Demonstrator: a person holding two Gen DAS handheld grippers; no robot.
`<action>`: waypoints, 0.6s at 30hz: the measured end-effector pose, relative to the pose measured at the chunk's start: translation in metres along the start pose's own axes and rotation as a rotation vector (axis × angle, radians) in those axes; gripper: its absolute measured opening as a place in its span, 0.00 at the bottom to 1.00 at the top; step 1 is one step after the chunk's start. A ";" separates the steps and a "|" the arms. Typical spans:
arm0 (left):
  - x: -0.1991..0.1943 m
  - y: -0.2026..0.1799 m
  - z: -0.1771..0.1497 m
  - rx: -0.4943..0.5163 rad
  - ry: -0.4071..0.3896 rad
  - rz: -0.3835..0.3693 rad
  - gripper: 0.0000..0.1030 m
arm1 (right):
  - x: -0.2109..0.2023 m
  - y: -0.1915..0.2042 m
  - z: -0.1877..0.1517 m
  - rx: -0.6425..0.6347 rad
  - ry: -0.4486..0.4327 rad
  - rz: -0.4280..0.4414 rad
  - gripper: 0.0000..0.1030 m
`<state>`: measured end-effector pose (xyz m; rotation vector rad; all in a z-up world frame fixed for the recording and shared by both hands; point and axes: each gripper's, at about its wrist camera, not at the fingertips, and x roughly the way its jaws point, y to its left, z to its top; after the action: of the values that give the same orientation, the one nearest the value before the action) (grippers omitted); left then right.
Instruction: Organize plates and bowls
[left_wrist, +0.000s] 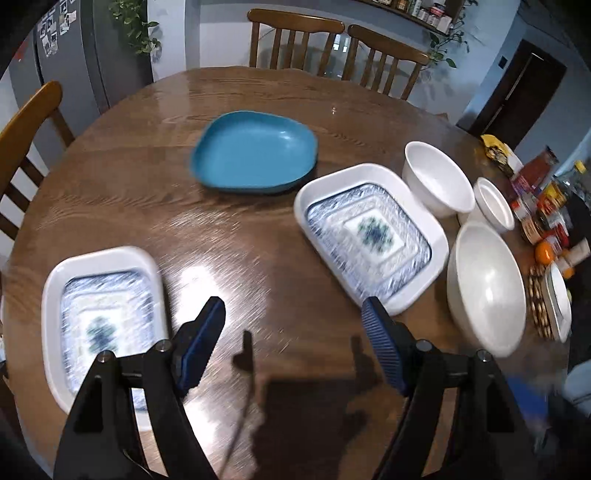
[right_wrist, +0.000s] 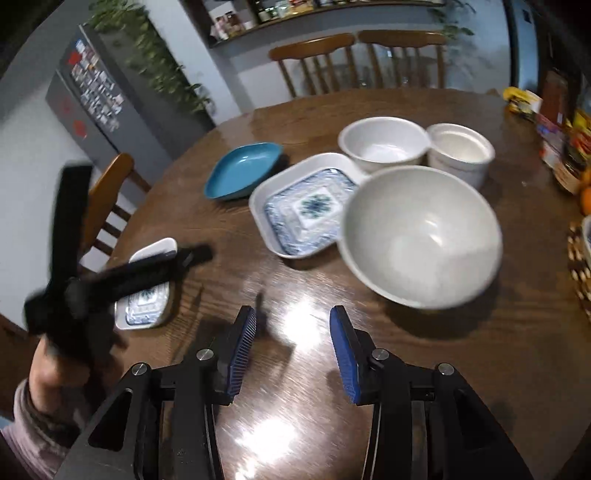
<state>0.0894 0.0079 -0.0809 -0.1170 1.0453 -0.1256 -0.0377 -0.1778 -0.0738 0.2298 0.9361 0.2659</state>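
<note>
On the round wooden table (left_wrist: 236, 236) lie a blue plate (left_wrist: 255, 151) and two white square dishes, each with a blue-patterned plate inside: one mid-right (left_wrist: 369, 236), one near left (left_wrist: 103, 314). To the right stand a big white bowl (left_wrist: 487, 288), a smaller white bowl (left_wrist: 437, 177) and a ribbed white cup-bowl (left_wrist: 493, 205). My left gripper (left_wrist: 293, 308) hangs open over bare wood between the two dishes. My right gripper (right_wrist: 293, 314) is open and holds nothing, just in front of the big bowl (right_wrist: 421, 236). The left gripper's fingers (right_wrist: 147, 269) show spread above the left dish (right_wrist: 147, 310).
Wooden chairs (left_wrist: 295, 40) ring the far and left sides. Jars, packets and oranges (left_wrist: 543, 206) crowd the right edge beside a woven trivet (left_wrist: 539, 299) with another bowl on it. A grey fridge (left_wrist: 74, 55) stands back left. A hand in a pink sleeve (right_wrist: 48, 373) holds the left gripper.
</note>
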 end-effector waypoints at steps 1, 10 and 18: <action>0.008 -0.007 0.005 -0.003 0.009 0.010 0.73 | -0.003 -0.005 -0.002 0.003 0.000 -0.006 0.41; 0.048 -0.018 0.011 0.057 0.070 0.181 0.73 | -0.016 -0.034 -0.013 0.025 0.004 -0.036 0.41; 0.036 0.027 -0.011 0.114 0.137 0.238 0.72 | 0.001 -0.022 -0.003 -0.026 0.038 0.008 0.41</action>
<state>0.0993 0.0283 -0.1214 0.1211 1.1777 0.0230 -0.0372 -0.1979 -0.0831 0.2049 0.9685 0.2903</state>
